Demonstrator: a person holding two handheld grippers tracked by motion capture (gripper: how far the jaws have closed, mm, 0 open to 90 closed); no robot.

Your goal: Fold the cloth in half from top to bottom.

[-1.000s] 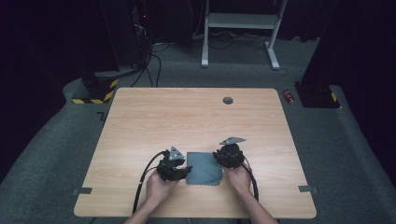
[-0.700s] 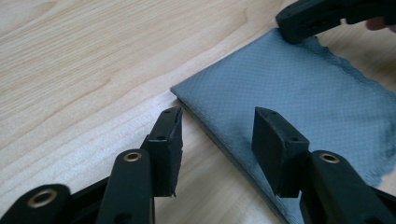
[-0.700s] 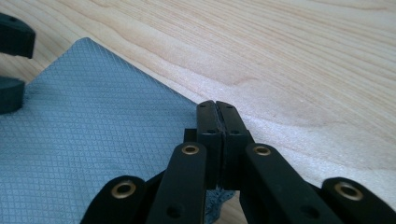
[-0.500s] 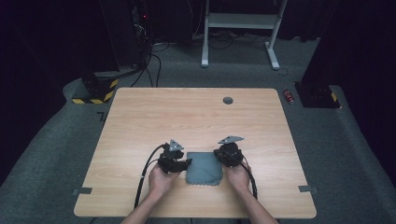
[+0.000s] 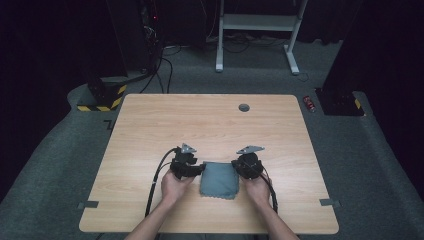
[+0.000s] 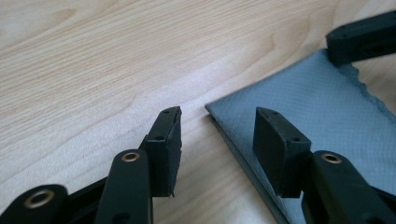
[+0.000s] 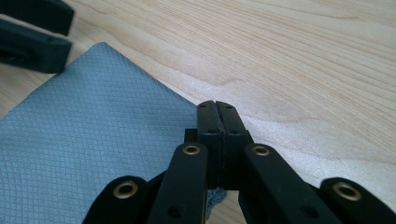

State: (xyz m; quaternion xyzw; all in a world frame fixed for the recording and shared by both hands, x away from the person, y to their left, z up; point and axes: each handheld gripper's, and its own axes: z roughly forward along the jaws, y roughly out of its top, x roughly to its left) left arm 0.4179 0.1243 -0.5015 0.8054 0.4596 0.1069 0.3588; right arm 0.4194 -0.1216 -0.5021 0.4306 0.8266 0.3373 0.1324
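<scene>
Black jaws of the right tongs (image 7: 217,108) are pressed flat together at the right edge of a grey cloth (image 7: 88,154). A scrap of the cloth's scalloped hem peeks out below the jaws in the right gripper view, but whether the pads actually pinch fabric cannot be told. These jaws have just been closing.

Across the cloth, the left tongs (image 6: 217,122) stand apart, with one jaw over bare wood and the other over the fabric, so that the cloth's near corner lies in the gap between them. Neither pad presses on it. In the left gripper view the cloth (image 6: 317,112) shows a doubled edge, one layer lying on another, and a fine diamond weave.

From the high view, the left tongs (image 5: 197,170) and the right tongs (image 5: 236,169) flank the cloth (image 5: 219,179) on either side, each held in a hand coming up from the near edge. The left hand (image 5: 172,187) and right hand (image 5: 257,187) rest low over the wood, a black cable trailing back from each gripper.

The cloth lies flat as a small folded rectangle near the front middle of the light wooden worktop (image 5: 210,125). A small dark round cap (image 5: 244,107) sits near the worktop's far edge, well apart from the cloth. Around the worktop lies grey carpet, with a white frame (image 5: 257,30) standing beyond.
</scene>
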